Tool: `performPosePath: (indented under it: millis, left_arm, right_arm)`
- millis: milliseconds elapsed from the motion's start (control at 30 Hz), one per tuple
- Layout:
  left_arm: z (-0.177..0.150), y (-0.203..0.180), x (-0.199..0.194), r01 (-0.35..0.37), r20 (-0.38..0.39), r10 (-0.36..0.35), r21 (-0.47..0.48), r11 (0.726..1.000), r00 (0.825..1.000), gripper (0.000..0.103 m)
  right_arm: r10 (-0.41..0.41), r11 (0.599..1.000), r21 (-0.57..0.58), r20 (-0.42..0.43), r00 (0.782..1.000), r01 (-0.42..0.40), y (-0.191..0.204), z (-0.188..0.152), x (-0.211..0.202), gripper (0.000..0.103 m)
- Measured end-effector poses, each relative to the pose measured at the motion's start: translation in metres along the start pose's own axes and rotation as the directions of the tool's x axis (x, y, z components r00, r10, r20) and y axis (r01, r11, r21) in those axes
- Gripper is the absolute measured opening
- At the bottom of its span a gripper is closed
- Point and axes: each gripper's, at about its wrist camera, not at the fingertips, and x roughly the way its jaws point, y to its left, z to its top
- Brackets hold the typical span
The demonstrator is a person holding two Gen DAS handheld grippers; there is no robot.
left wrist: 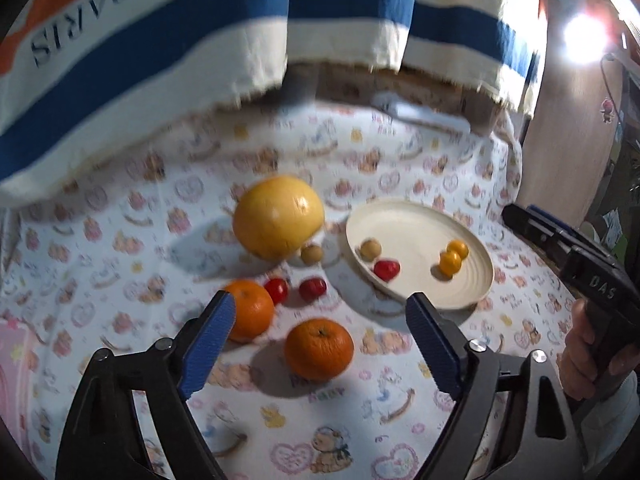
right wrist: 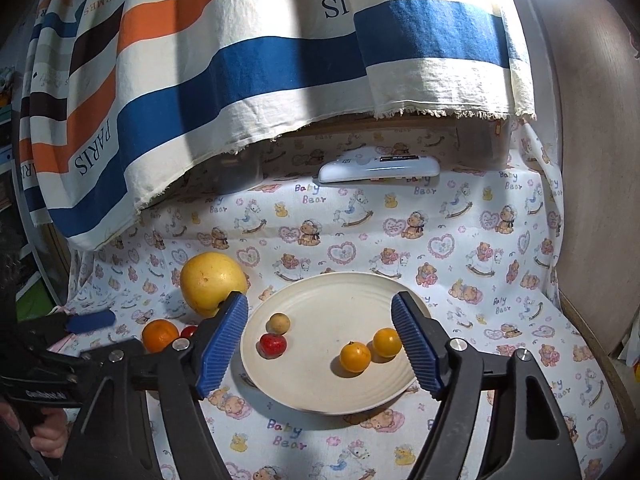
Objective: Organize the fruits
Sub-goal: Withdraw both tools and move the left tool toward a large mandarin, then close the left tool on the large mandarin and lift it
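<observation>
A cream plate [left wrist: 460,276] [right wrist: 320,392] lies on the bear-print cloth. It holds two small yellow-orange fruits [right wrist: 355,356], a red fruit [right wrist: 273,345] and a small tan fruit [right wrist: 278,323]. On the cloth to its left lie a big yellow pomelo [left wrist: 278,217] [right wrist: 212,283], a tan fruit [left wrist: 311,254], two red fruits [left wrist: 312,288], and two oranges [left wrist: 319,348] [left wrist: 252,310]. My left gripper [left wrist: 320,308] is open above the near orange. My right gripper [right wrist: 320,312] is open and empty above the plate.
A striped blue, orange and white towel [right wrist: 240,60] hangs over the back. A white flat device [right wrist: 378,168] lies at the back edge of the cloth. A wooden wall [right wrist: 596,200] stands on the right. A pink cloth [left wrist: 16,360] lies at the left edge.
</observation>
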Motion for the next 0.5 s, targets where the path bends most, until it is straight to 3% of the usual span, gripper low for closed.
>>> performPosePath:
  millis: [267, 333, 500]
  left_arm:
    - [-0.014, 0.007, 0.040, 0.042, -0.187, -0.056, -0.077, 0.996, 0.981, 0.071]
    - [-0.016, 0.010, 0.047, 0.042, -0.211, -0.061, -0.093, 0.995, 0.976, 0.067]
    - [-0.020, 0.010, 0.057, 0.034, -0.231, -0.053, -0.084, 0.996, 0.972, 0.066]
  right_arm:
    - [0.003, 1.000, 0.002, -0.014, 1.000, -0.003, 0.000, -0.001, 0.003, 0.078]
    - [0.003, 1.000, 0.002, -0.020, 1.000, -0.003, 0.000, -0.002, 0.004, 0.078]
    - [0.004, 1.000, 0.001, -0.031, 1.000, -0.004, 0.000, -0.003, 0.006, 0.078]
